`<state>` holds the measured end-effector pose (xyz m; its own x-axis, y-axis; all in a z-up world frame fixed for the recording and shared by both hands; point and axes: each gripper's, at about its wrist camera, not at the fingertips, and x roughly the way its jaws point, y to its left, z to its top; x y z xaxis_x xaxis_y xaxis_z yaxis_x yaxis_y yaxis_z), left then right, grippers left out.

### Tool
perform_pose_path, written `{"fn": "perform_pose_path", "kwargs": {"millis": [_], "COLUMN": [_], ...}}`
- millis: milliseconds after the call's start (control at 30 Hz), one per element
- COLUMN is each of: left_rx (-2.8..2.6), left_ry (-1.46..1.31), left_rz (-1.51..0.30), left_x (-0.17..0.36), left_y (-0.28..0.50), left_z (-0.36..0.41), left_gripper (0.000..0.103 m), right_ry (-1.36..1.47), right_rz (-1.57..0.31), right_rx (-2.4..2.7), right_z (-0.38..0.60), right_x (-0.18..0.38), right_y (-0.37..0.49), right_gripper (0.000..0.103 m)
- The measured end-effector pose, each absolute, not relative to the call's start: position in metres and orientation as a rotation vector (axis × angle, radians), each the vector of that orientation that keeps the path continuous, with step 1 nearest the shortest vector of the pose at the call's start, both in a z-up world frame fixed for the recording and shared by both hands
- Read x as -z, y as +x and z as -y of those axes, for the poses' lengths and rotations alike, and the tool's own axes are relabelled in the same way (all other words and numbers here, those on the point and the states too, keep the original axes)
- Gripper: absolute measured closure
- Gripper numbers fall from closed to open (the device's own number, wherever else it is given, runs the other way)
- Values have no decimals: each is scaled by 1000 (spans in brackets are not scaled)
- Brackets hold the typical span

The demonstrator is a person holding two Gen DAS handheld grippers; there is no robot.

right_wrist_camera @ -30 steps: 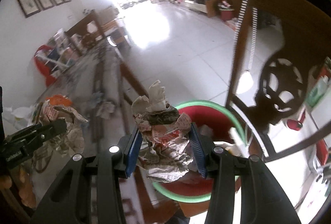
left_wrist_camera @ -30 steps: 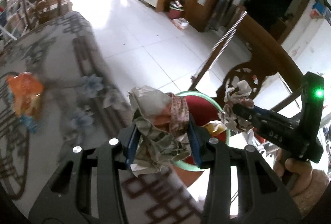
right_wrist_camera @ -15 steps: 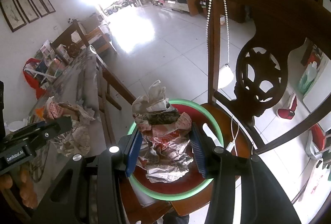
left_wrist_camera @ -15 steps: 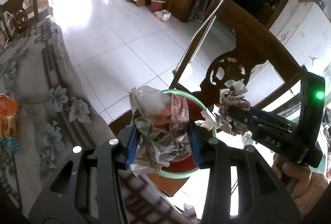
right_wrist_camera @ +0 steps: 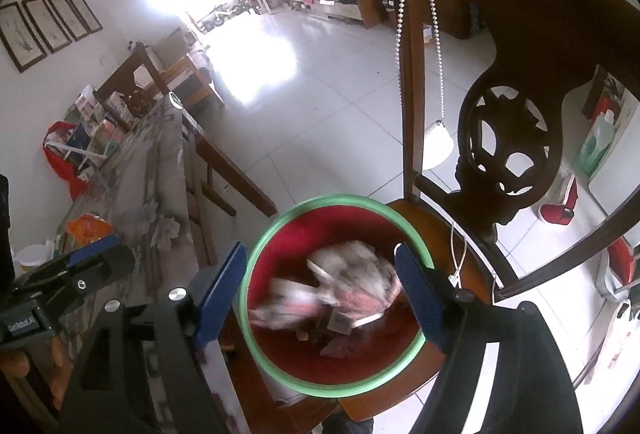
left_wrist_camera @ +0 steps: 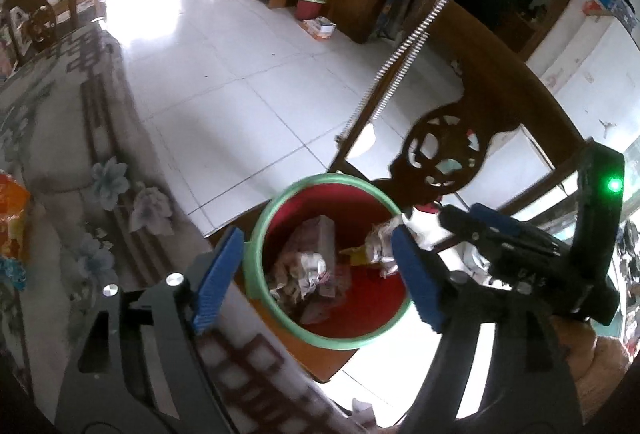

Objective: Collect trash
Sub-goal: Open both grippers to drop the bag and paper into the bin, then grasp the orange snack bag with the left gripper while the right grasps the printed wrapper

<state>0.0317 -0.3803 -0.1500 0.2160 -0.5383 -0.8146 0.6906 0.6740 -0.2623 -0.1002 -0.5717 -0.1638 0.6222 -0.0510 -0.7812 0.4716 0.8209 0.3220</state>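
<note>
Left gripper [left_wrist_camera: 320, 274] wide apart, empty, above red bin [left_wrist_camera: 292, 318] with green rim on wooden chair [right_wrist_camera: 516, 137]. Right gripper [right_wrist_camera: 324, 290] wide apart; crumpled paper trash [right_wrist_camera: 344, 282] blurred inside bin. Floral tablecloth [left_wrist_camera: 60, 153] at 9 o'clock; orange packet [left_wrist_camera: 12, 218] at table's left edge.

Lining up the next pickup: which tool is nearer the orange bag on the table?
Left. The left tool is open at the table edge, on the orange bag side of the red bin; the right tool is open over that bin, farther off.
</note>
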Motion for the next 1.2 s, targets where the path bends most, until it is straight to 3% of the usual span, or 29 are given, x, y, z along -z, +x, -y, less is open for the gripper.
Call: {"fn": "perform_pose_path", "kwargs": {"millis": [200, 533, 733, 800, 833, 1200], "left_rx": [660, 127, 137, 165, 193, 359], "left_ry": [136, -12, 38, 36, 25, -49], "left_rz": [-1030, -1009, -1077, -1109, -1132, -1114], "left_x": [156, 172, 201, 211, 216, 197], "left_y": [70, 166, 199, 205, 209, 164], "left_z": [326, 167, 156, 152, 151, 71], "left_gripper": [24, 24, 24, 25, 35, 39], "right_ry": [532, 519, 495, 488, 484, 405], "right_rz": [-867, -888, -906, -910, -913, -955], "right_rx": [299, 273, 269, 275, 279, 203], "right_z": [567, 545, 512, 501, 493, 388], "right_x": [166, 167, 164, 162, 161, 161], "right_y": [-89, -69, -62, -61, -61, -12], "right_gripper": [29, 28, 28, 28, 28, 28]}}
